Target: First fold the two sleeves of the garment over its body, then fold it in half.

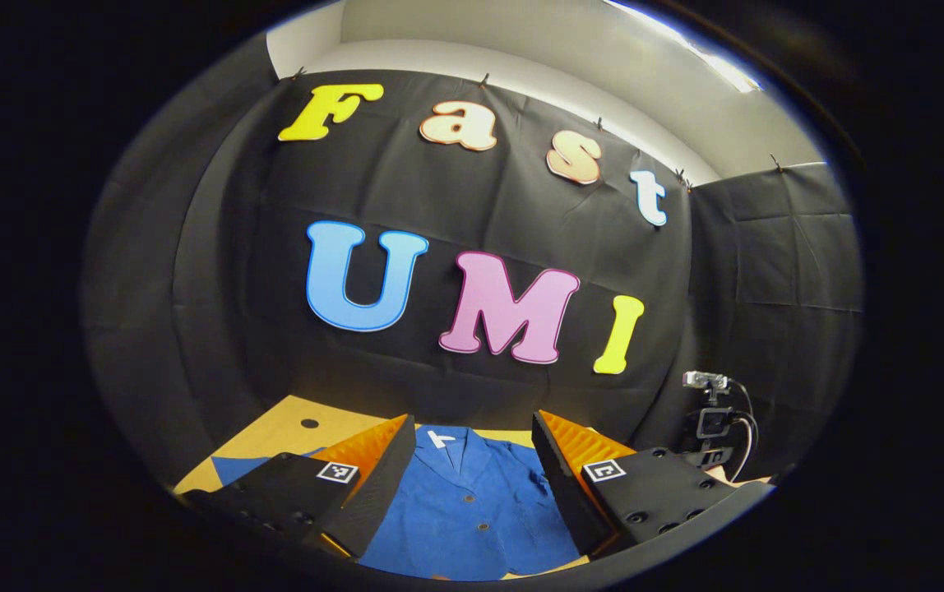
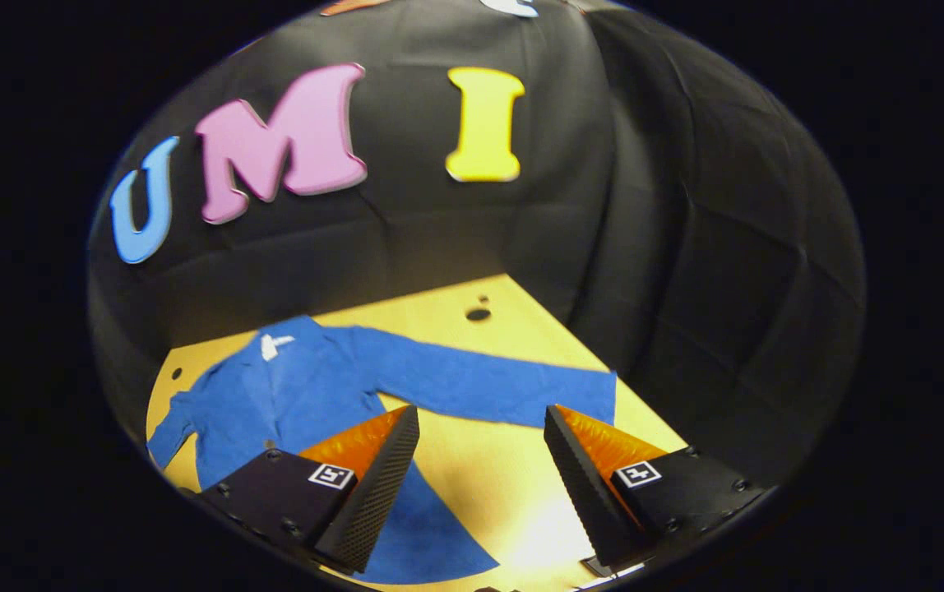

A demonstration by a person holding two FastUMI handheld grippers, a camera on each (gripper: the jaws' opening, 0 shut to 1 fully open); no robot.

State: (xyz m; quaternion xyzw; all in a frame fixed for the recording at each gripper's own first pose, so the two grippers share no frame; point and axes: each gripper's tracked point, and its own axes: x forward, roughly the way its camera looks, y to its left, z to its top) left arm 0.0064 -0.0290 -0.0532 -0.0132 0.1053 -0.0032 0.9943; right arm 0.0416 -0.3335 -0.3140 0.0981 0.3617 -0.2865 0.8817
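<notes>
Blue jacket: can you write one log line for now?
blue jacket: flat on table, sleeves unfolded | left gripper: open | right gripper: open

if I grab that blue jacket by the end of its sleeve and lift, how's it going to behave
The blue jacket lies flat and thin on the table, so it's probably floppy and light. Lifted by the sleeve end, the sleeve should droop and drag the body rather than lift it. It looks soft, not fragile.
</notes>
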